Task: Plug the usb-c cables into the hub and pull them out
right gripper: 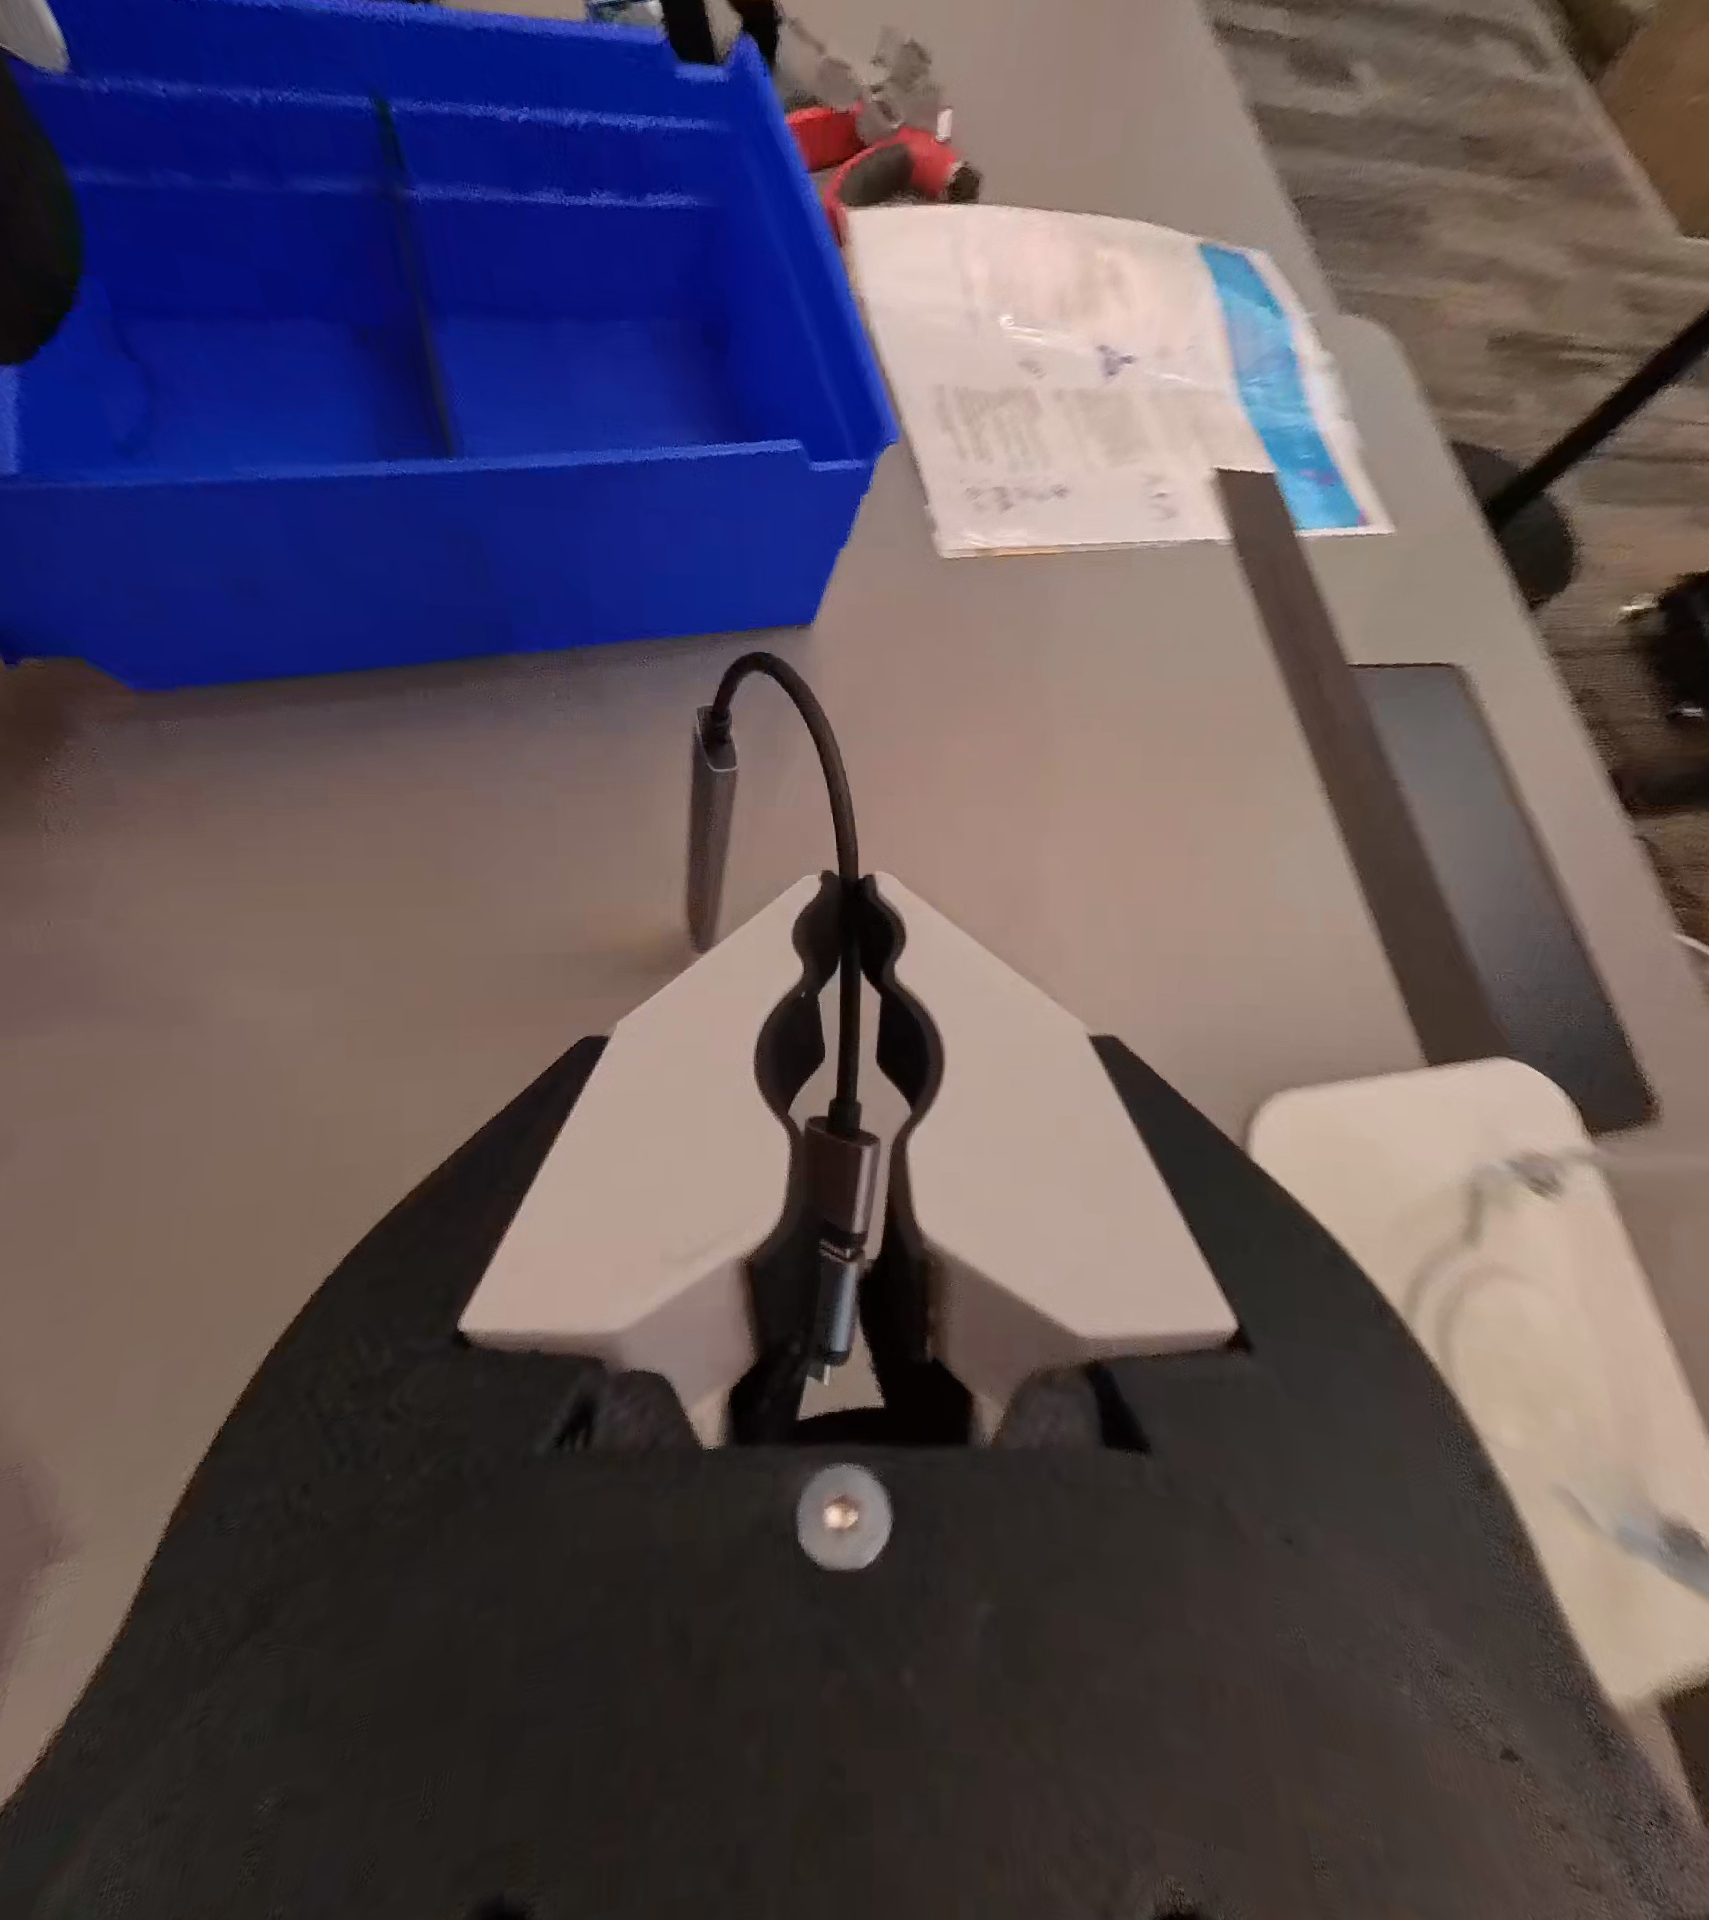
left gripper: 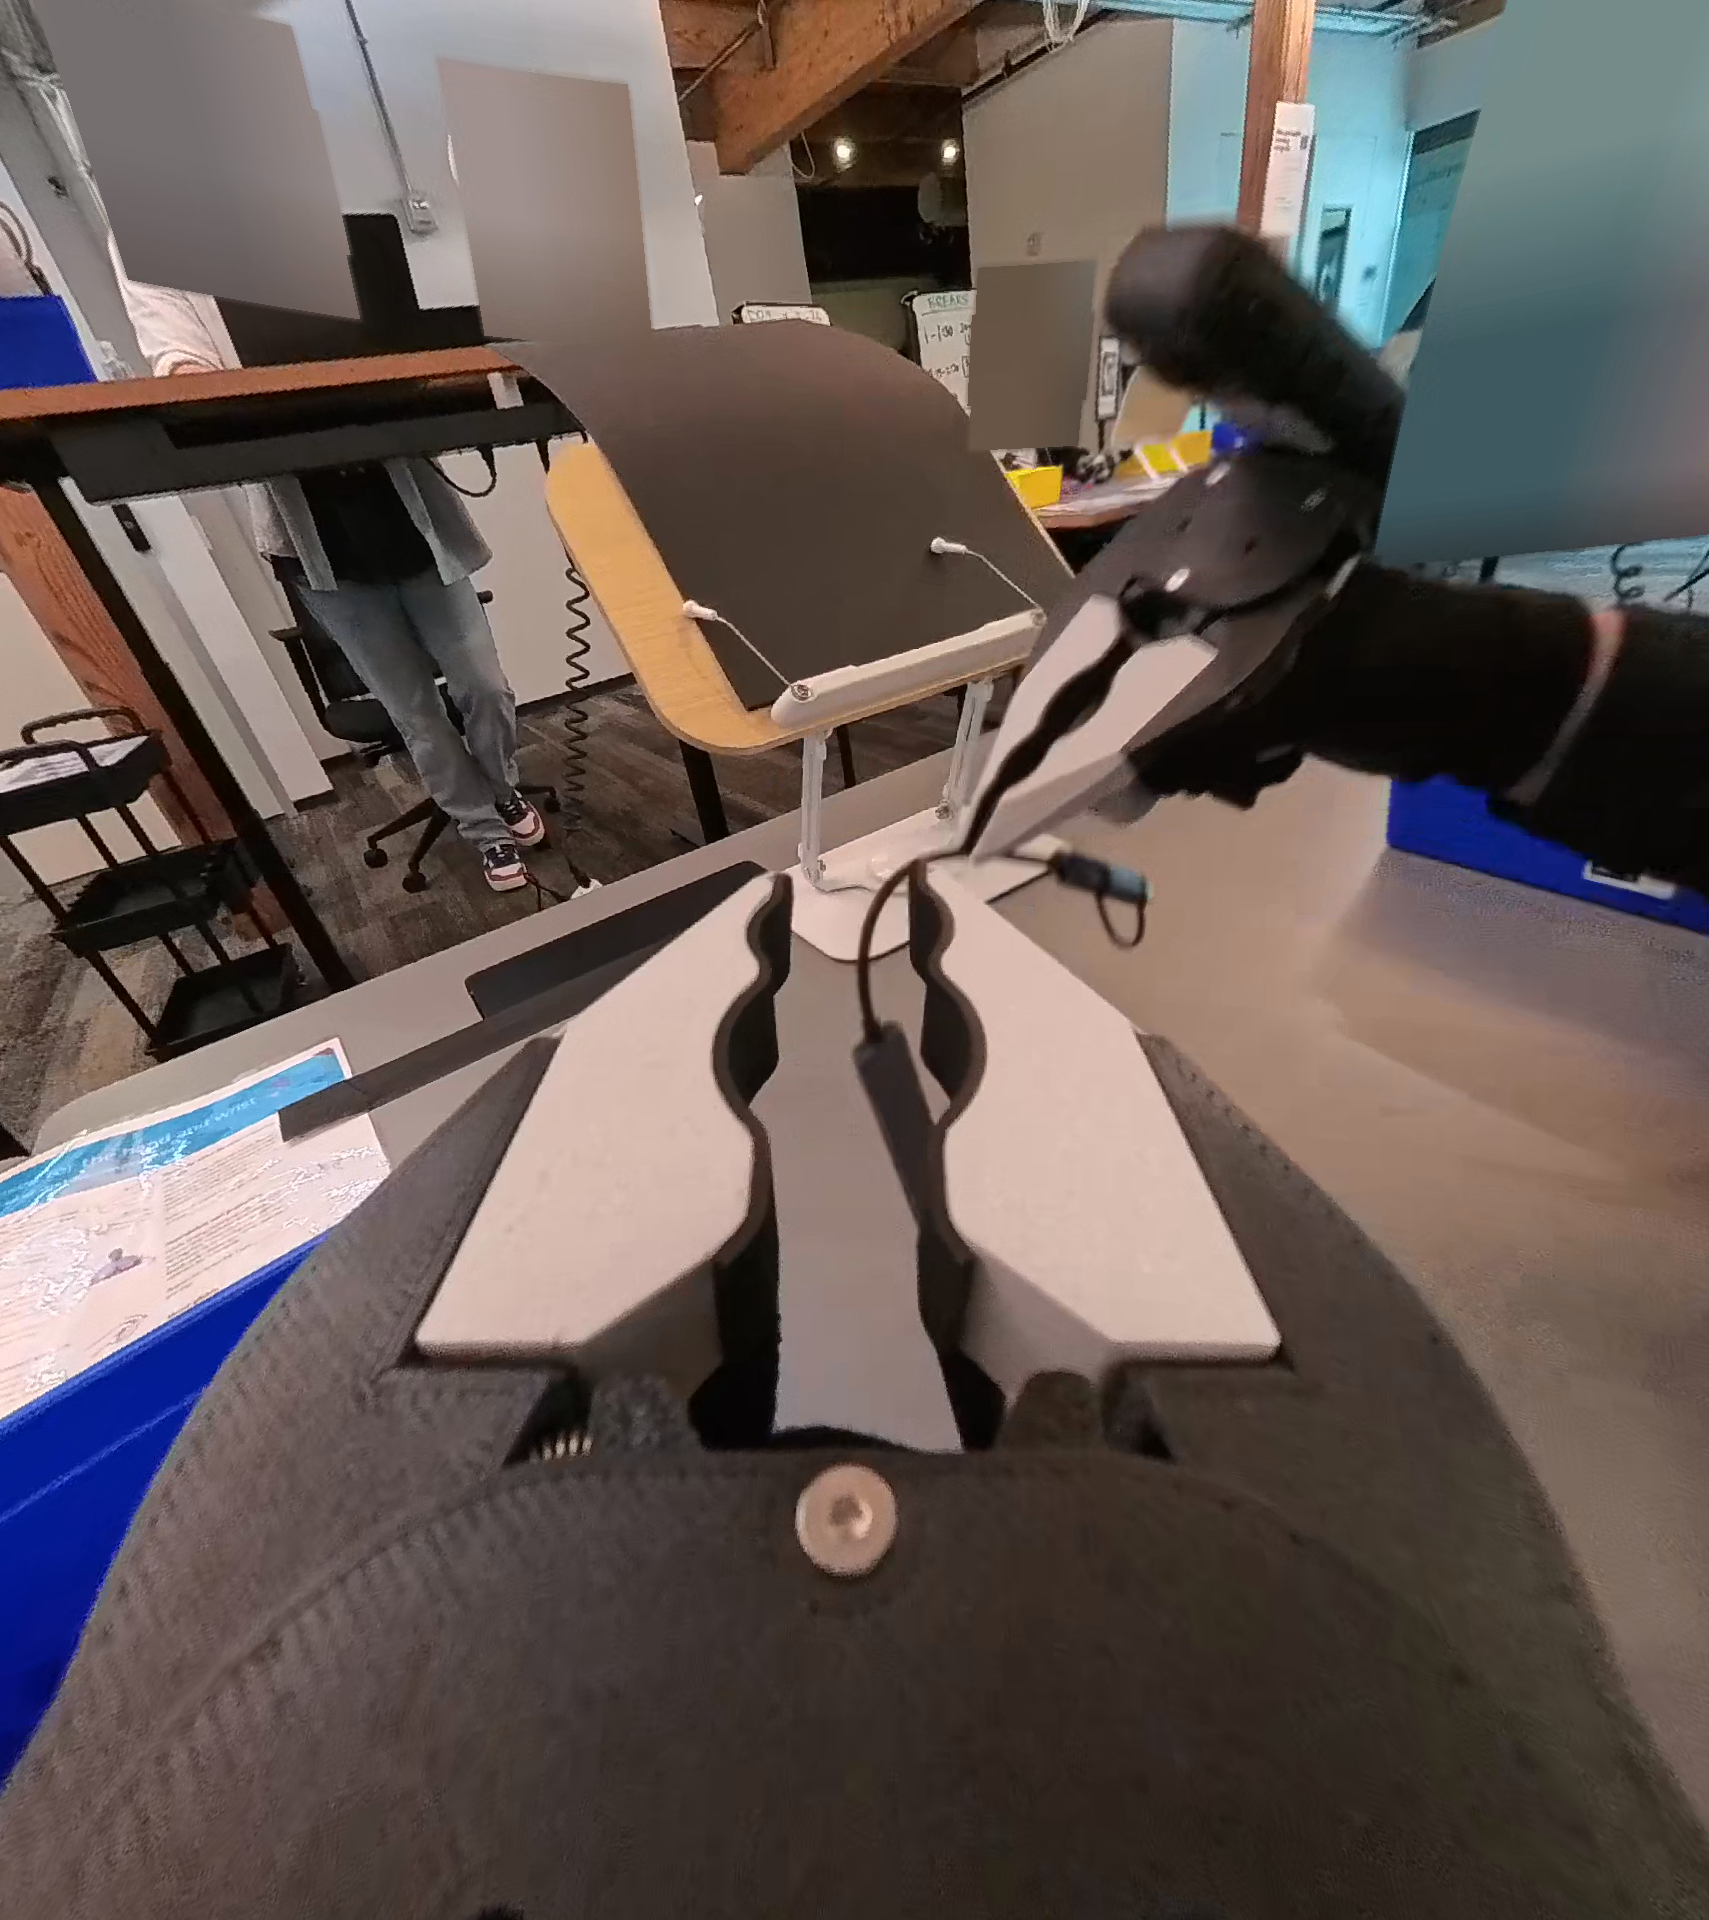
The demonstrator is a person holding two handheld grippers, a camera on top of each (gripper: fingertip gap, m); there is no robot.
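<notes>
Grey table (left gripper: 1401,1091) work, reading outward from the left gripper (left gripper: 850,883). Holding its fingers spread and gripping nothing, with the hub (left gripper: 897,1101) lying flat on the table in the gap, close against the 3 o'clock finger. Not confirming contact there. Running the hub's long axis roughly 6 to 12 o'clock, near parallel to the fingers and tilting slightly toward 11. Leaving the hub's far end at 12 o'clock and looping the cable (left gripper: 865,956) up and over toward 1 o'clock. Meeting the right gripper (left gripper: 975,844) there, angled in from 2 o'clock and pressed together on the cable just beyond the left fingertips.

Cross-checking in the right wrist view:
- Pinching the cable (right gripper: 829,769) at the tips of the right gripper (right gripper: 847,883).
- Carrying the plug (right gripper: 837,1184) behind the pinch, inside the jaw hollow, pointing back toward 6 o'clock.
- Placing the hub (right gripper: 710,831) just past the tips at 11 o'clock, long axis near 6 to 12.
- Noting the blue bin (right gripper: 414,561) farther off at 10 o'clock.

Judging the left gripper nearer the hub and better aligned for closing across its narrow width. Judging the plug to be facing away from the hub, so probably needing a re-grip or a turn before any insertion. Not resolving any port on the hub.
</notes>
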